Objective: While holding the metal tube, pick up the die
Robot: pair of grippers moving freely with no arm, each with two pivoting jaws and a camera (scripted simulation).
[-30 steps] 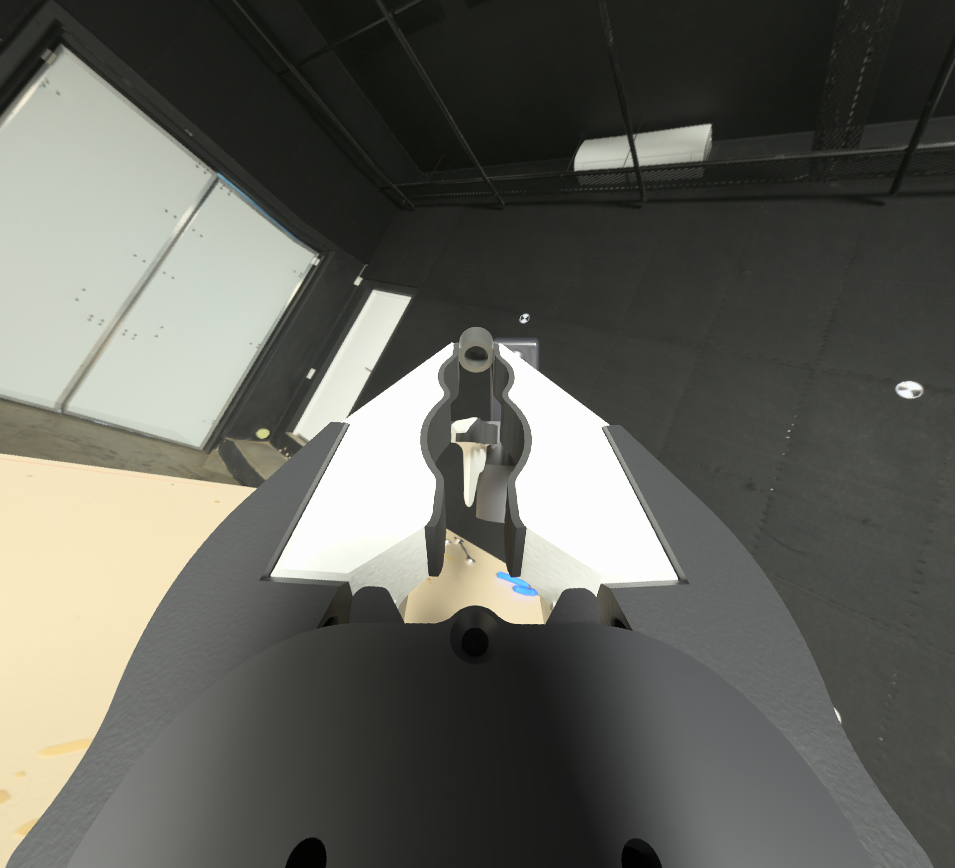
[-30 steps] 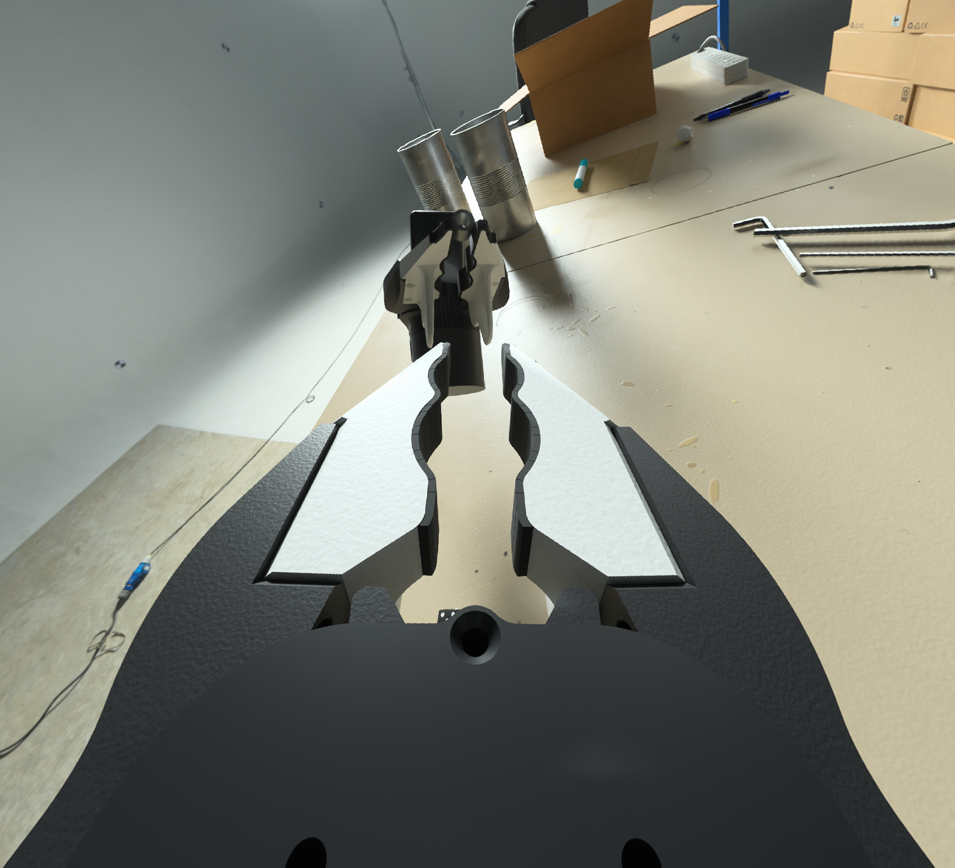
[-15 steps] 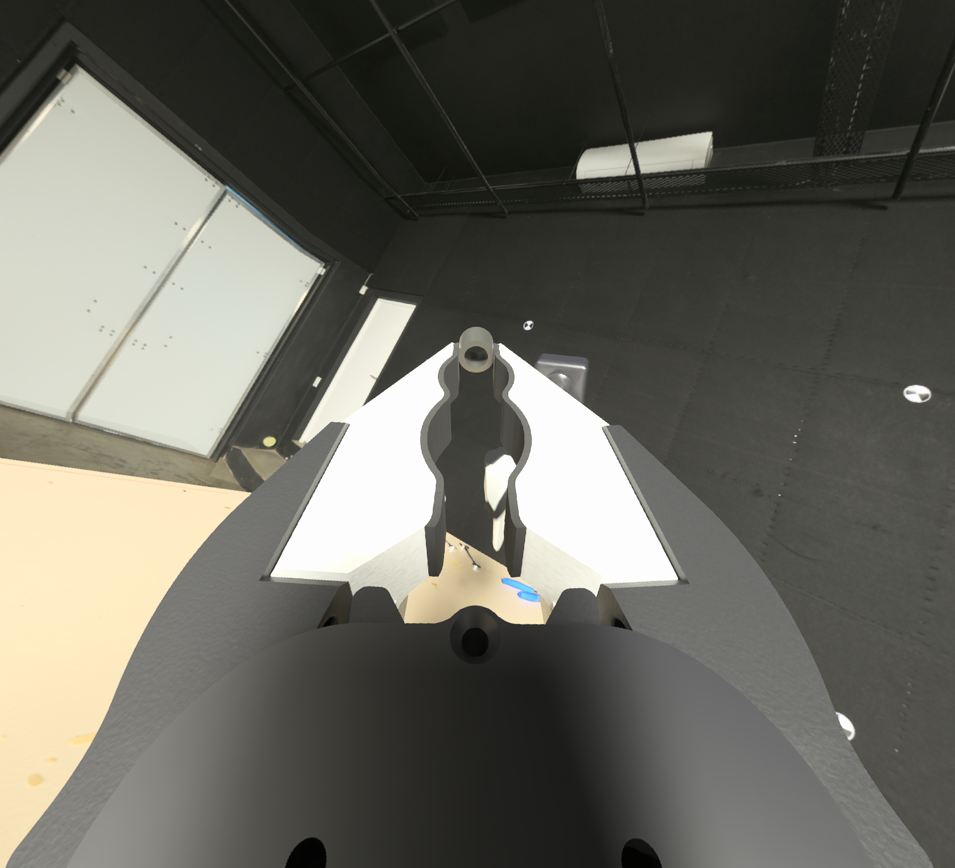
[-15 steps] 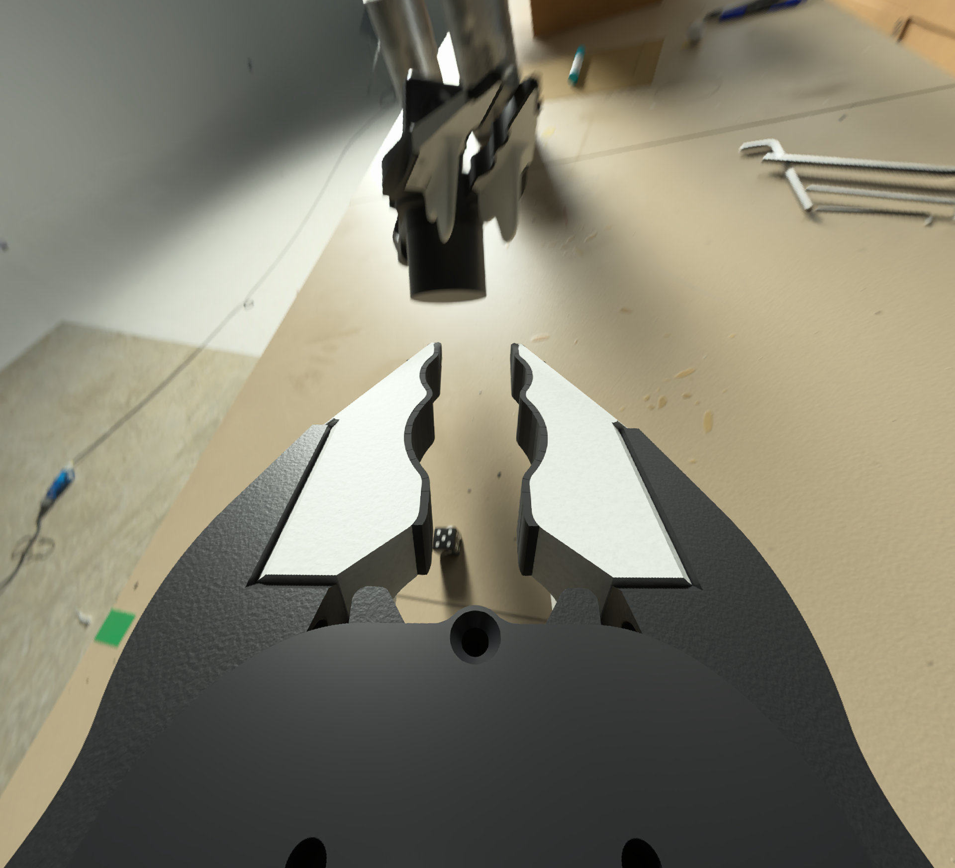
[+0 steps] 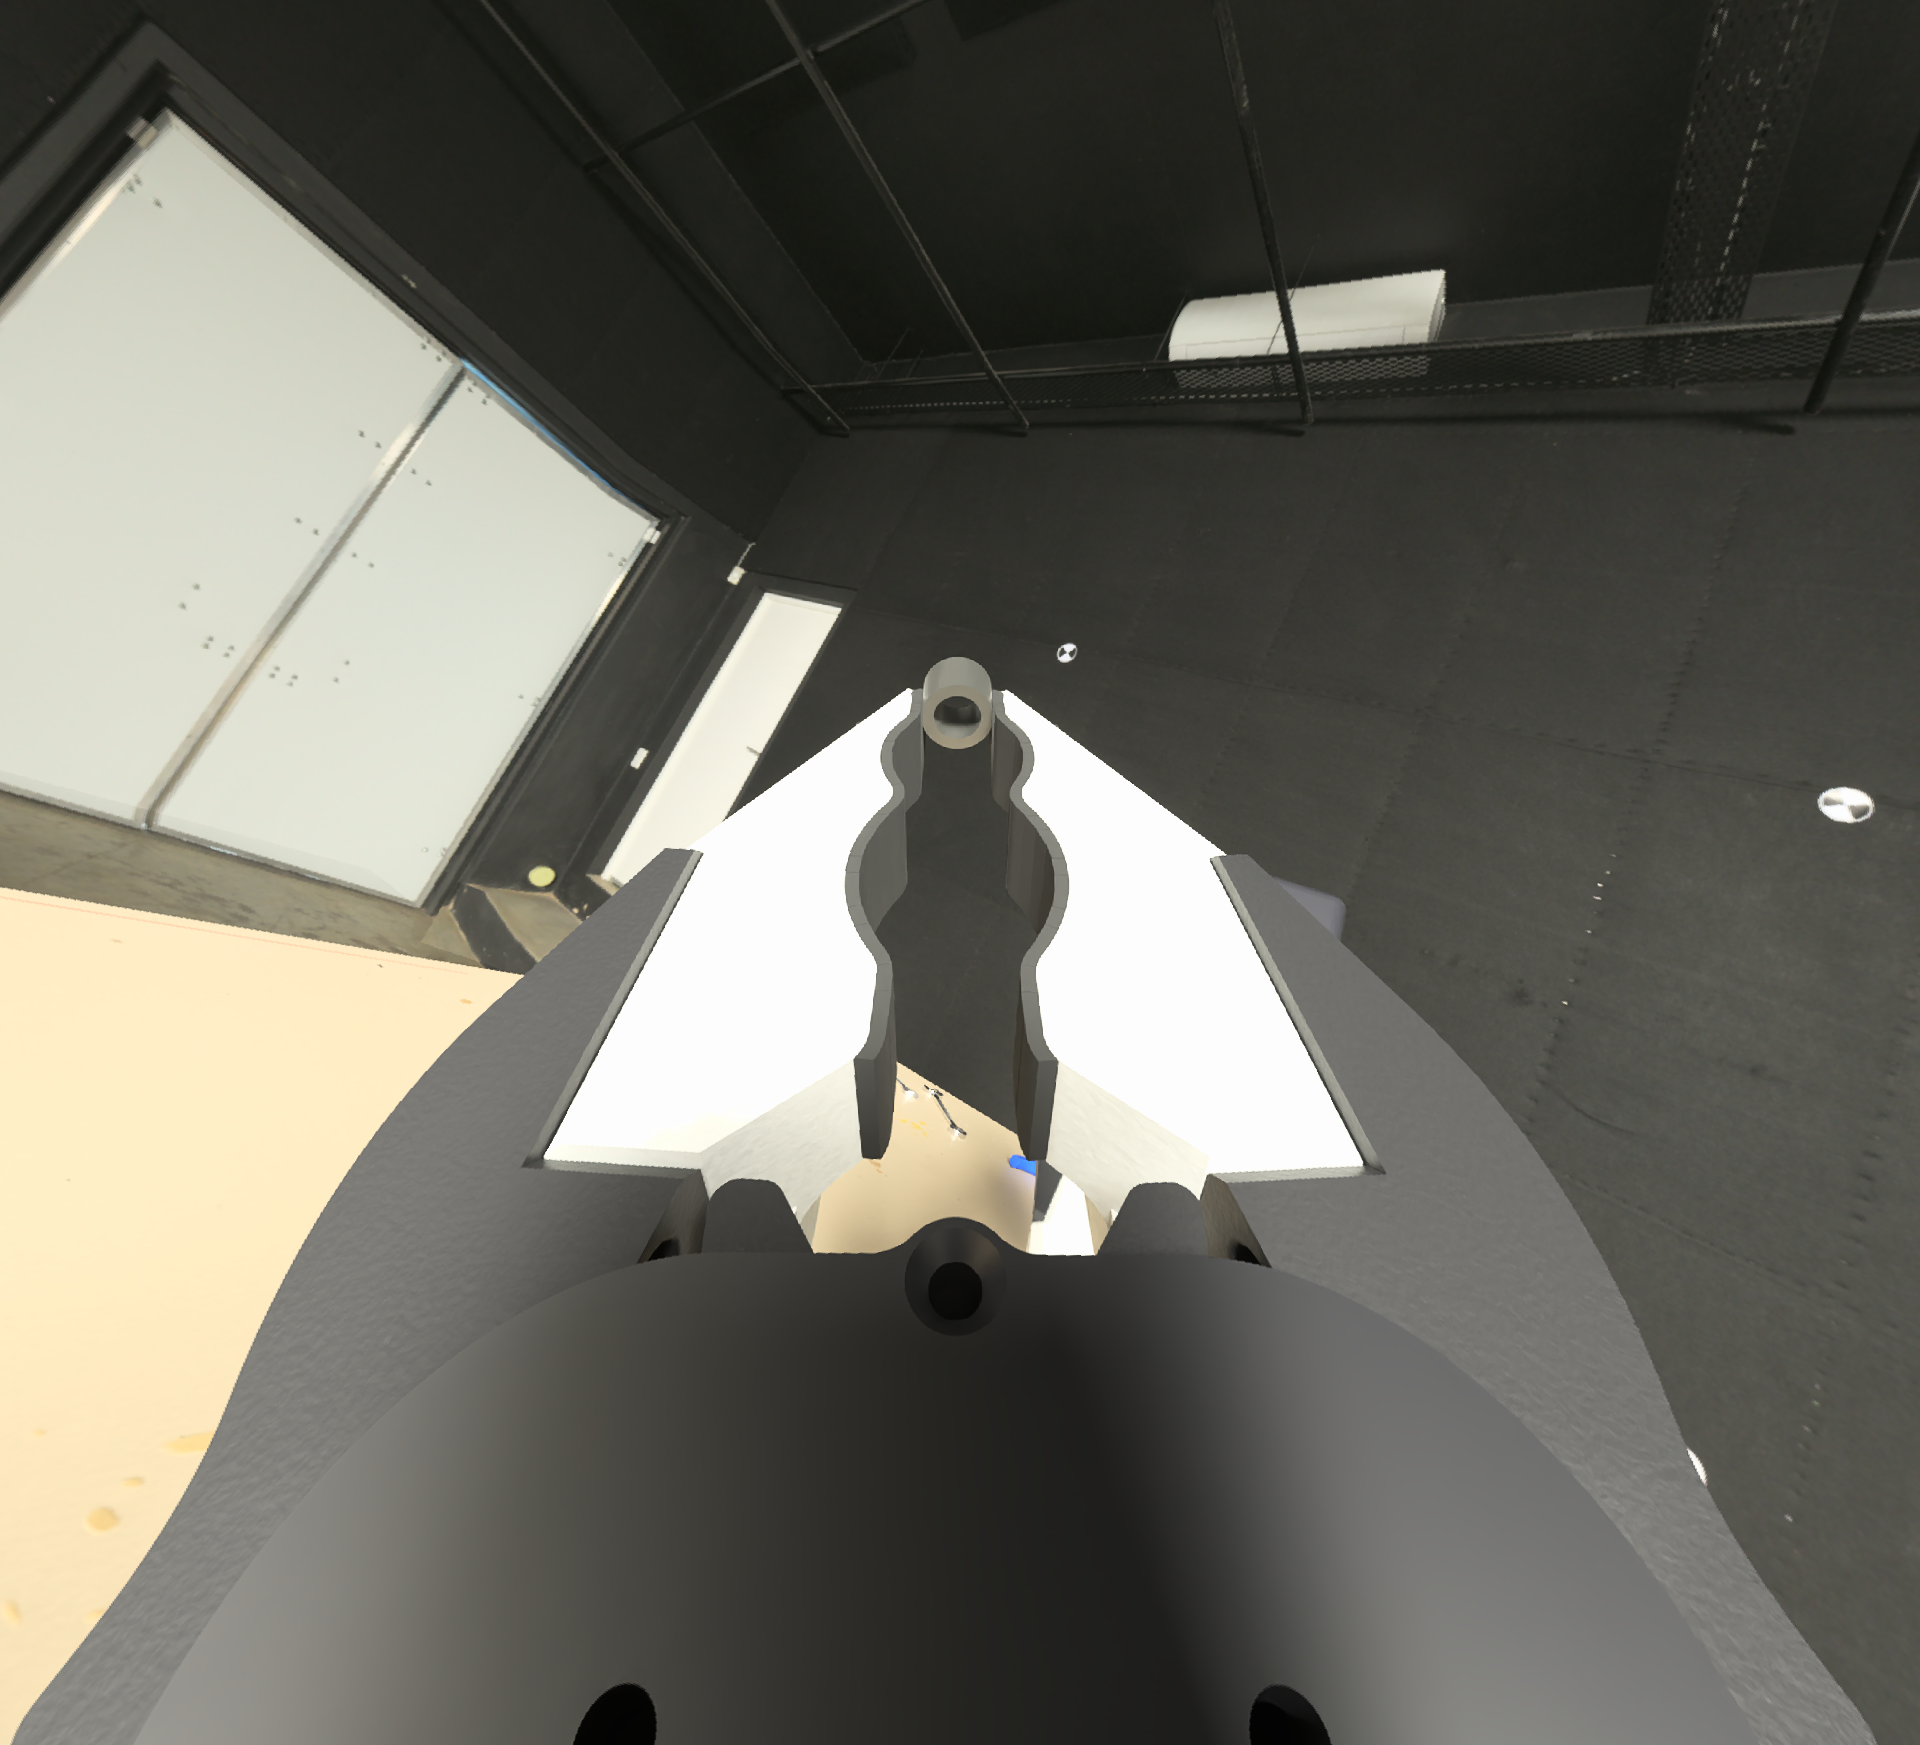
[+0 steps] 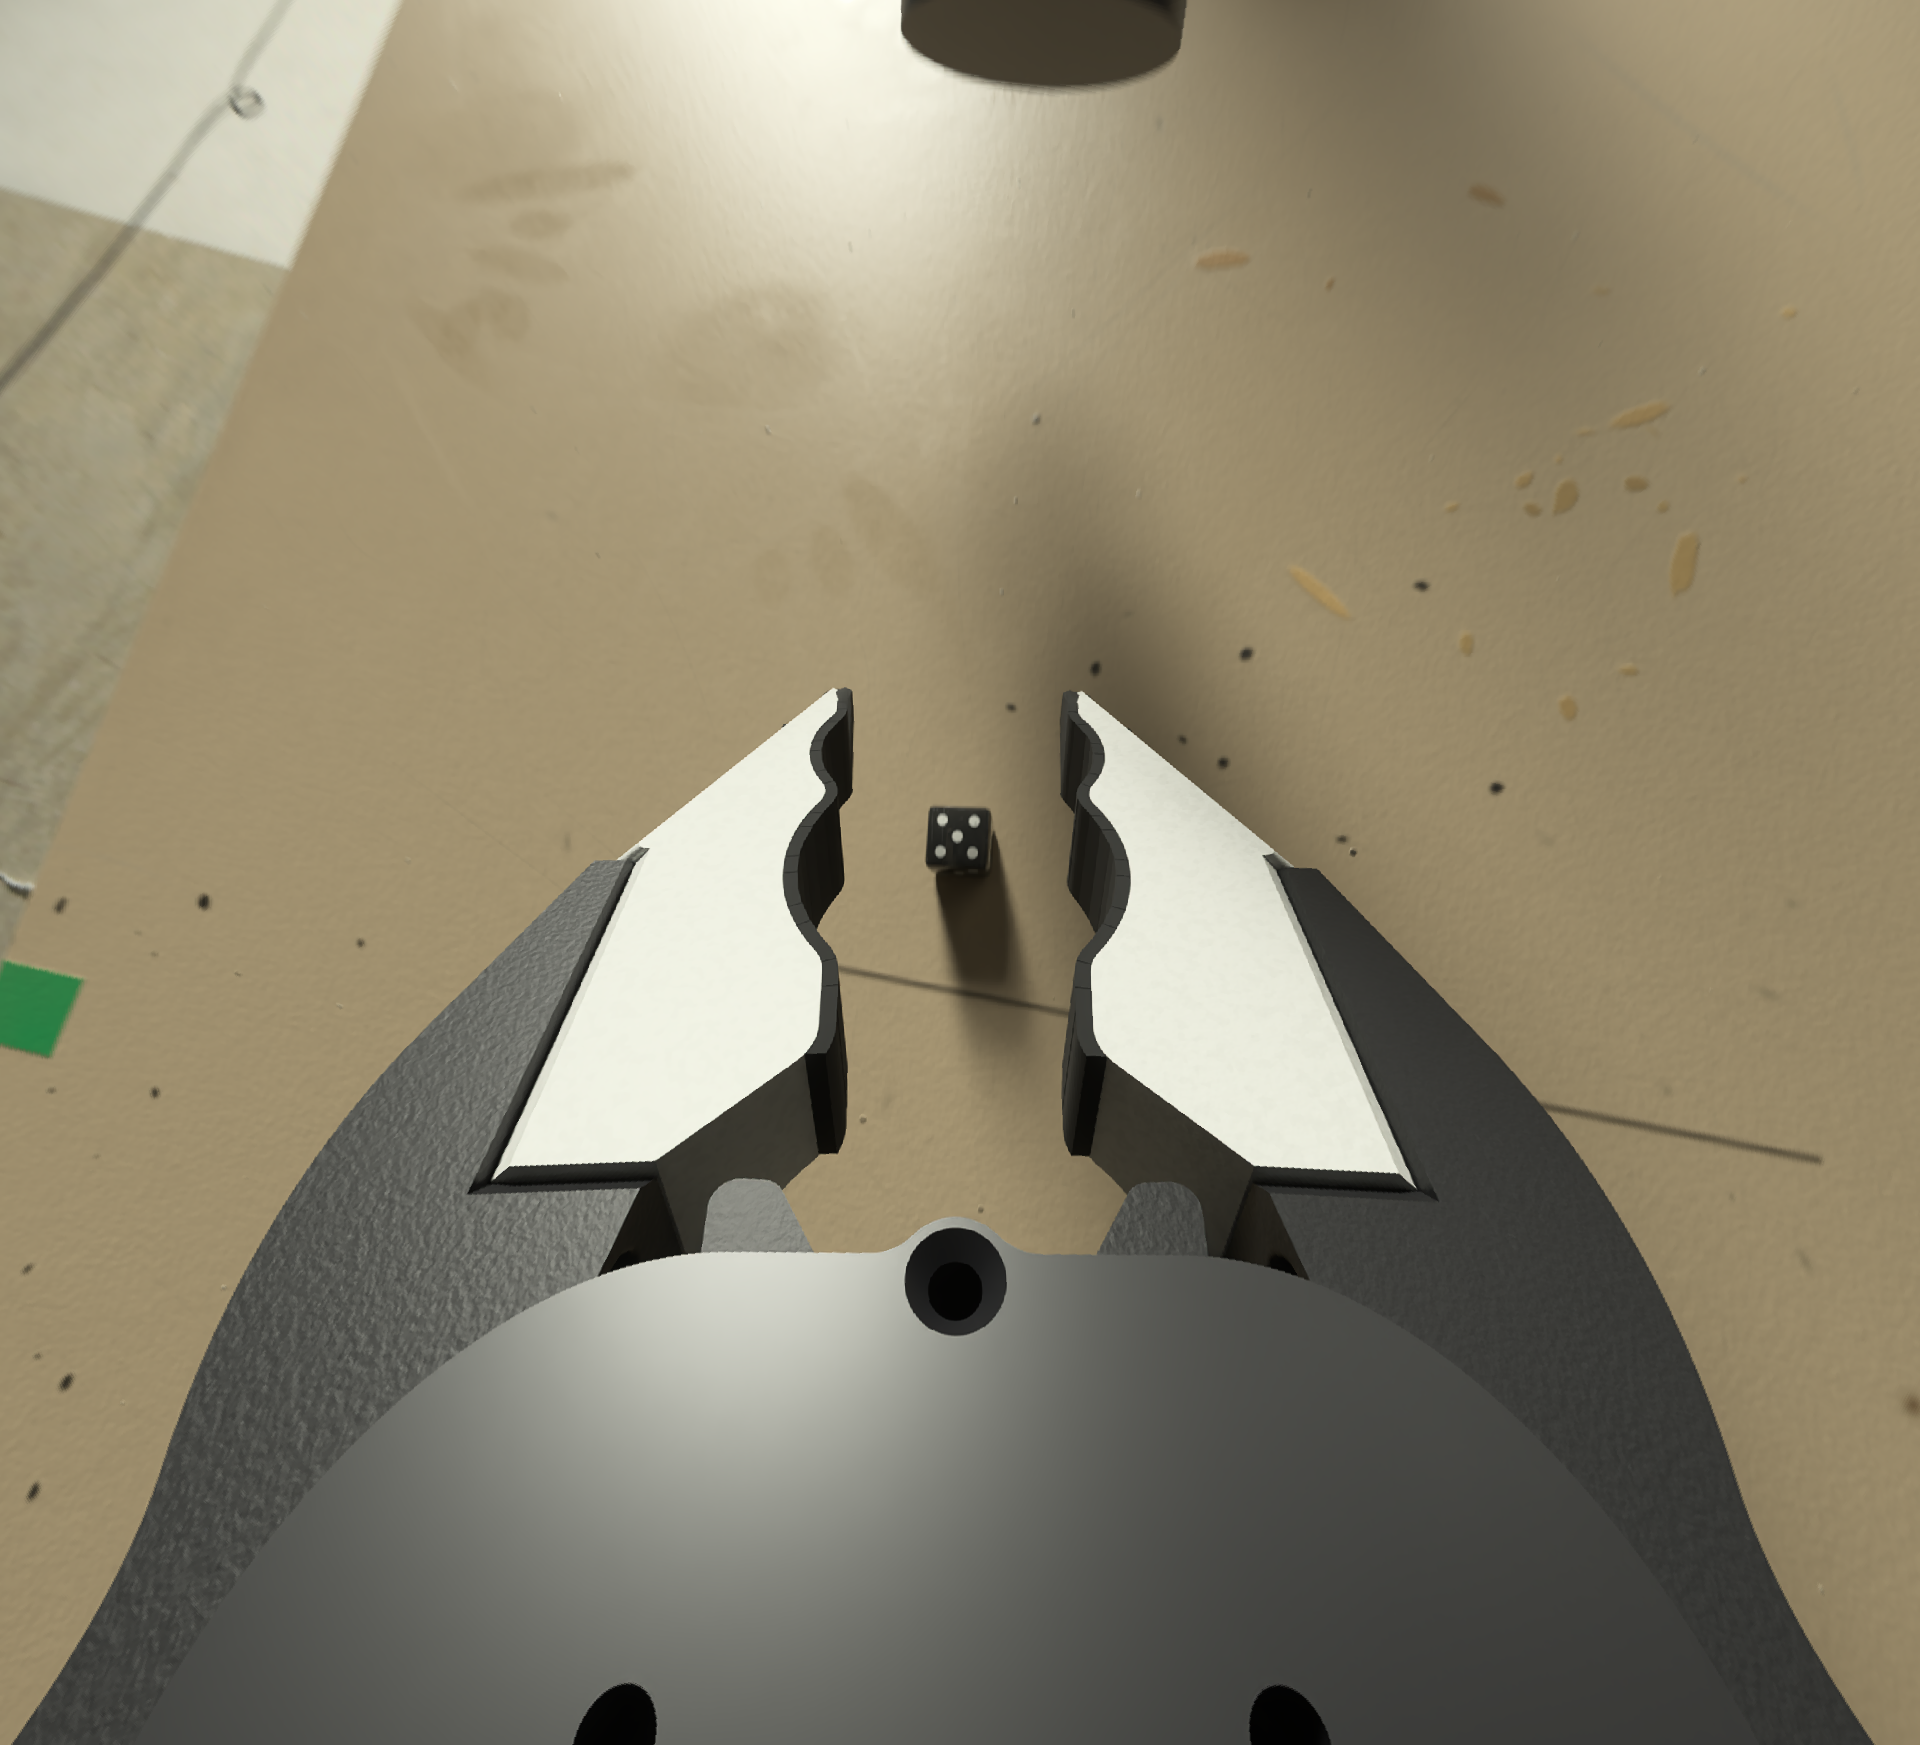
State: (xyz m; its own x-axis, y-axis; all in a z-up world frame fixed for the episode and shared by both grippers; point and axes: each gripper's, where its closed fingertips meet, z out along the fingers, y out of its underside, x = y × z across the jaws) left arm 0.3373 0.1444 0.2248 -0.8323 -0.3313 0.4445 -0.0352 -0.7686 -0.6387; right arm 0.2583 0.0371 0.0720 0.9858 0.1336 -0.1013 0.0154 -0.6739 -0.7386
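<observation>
The left gripper [image 5: 958,721] pinches the tube [image 5: 958,719], mostly hidden; the right gripper [image 6: 957,708] is open around the die [image 6: 958,838] on the bench [image 6: 1351,345].

Your right gripper [image 6: 958,708] sits over the tabletop [image 6: 1351,345] w/ the die [image 6: 959,839] on it, btwn its fingers [image 6: 727,916], touching neither. Metal tube [image 5: 958,716] is btwn your left gripper's [image 5: 958,734] fingertips.

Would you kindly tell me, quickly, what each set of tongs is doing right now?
Left tongs: shut on the metal tube, gripped at the tips.
Right tongs: open, holding nothing; the black die sits on the table, seen in the gap between them.
</observation>
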